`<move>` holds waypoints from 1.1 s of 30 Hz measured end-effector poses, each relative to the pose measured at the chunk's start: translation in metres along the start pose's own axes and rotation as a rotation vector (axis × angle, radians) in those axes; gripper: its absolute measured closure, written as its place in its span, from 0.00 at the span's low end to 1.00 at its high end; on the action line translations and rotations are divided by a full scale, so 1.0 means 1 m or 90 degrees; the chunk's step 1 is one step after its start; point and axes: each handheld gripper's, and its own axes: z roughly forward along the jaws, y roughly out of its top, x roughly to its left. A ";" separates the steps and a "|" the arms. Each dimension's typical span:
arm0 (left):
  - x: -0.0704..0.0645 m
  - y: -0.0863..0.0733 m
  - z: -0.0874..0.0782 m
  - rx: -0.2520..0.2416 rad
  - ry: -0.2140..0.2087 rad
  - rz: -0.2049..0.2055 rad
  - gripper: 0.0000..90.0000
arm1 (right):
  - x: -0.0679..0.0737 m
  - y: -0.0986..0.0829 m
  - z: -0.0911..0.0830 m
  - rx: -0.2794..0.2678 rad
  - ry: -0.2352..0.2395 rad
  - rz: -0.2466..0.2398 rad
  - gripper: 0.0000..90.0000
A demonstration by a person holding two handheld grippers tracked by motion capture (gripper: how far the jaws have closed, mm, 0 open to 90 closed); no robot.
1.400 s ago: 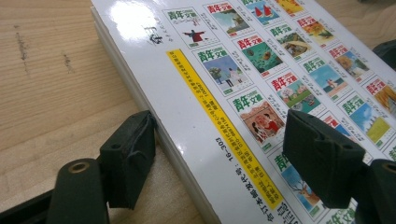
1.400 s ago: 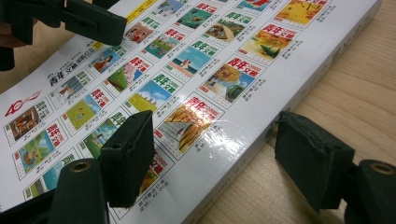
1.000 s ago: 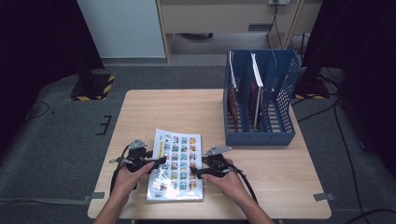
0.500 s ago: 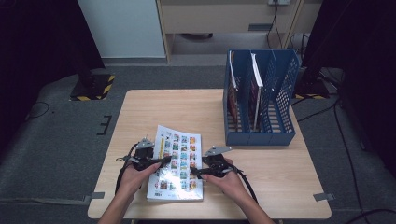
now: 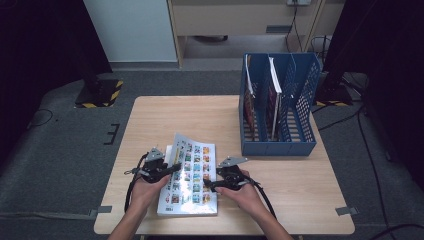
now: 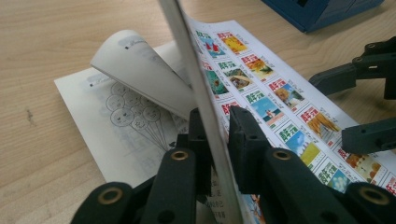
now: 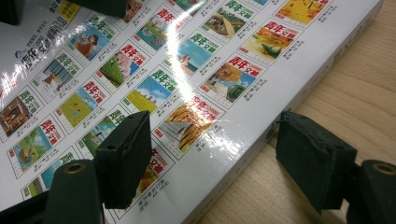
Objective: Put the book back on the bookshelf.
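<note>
Lying flat near the near edge of the wooden table [image 5: 165, 112], left of centre, with the glossy cover of the magazine [image 5: 192, 180] lifted along its left side. Pinching that raised cover edge-on between closed jaws: left gripper [image 6: 215, 133], with a white inner page curling up just behind. Straddling the magazine's right edge with jaws spread wide: right gripper [image 7: 212, 154], one pad over the picture grid, the other over bare wood, neither clamping. Standing far right, well apart: blue file rack [image 5: 300, 145] with books upright in its left compartments.
</note>
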 end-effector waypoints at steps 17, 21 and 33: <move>-0.011 0.006 -0.009 -0.056 -0.007 0.045 0.94 | -0.001 0.002 0.002 0.007 0.007 -0.008 0.18; -0.012 0.007 -0.012 -0.065 -0.007 0.055 0.95 | -0.006 0.003 0.003 -0.001 0.026 0.015 0.16; -0.017 0.010 -0.025 -0.102 -0.018 0.078 0.95 | -0.007 0.004 0.001 0.009 0.036 0.013 0.12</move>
